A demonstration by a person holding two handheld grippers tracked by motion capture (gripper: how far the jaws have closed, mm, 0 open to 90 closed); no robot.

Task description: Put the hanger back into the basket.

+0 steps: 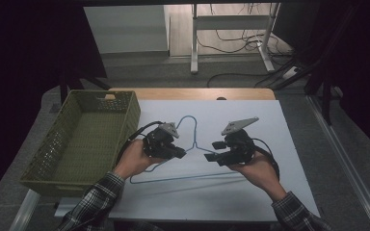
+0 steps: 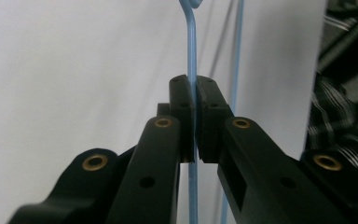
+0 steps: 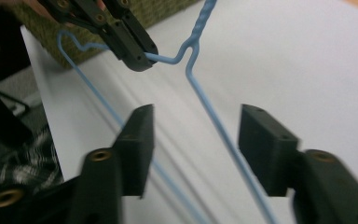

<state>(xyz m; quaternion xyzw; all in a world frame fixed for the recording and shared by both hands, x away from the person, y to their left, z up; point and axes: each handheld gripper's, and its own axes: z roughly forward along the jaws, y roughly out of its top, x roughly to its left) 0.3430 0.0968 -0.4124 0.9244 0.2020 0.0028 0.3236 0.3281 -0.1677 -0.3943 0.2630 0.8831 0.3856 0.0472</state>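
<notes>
Blue wire hanger (image 1: 192, 144), light and springy, is pinched at one shoulder by the left tool (image 1: 177, 153) while the right tool (image 1: 211, 150), jaws spread, straddles the other above the white tabletop (image 1: 270, 144)

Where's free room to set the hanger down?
Bare white board right of and beyond the right gripper, and the near strip below the blue hanger. The green basket looks empty. It is crowded mid-board, around the left gripper.
</notes>
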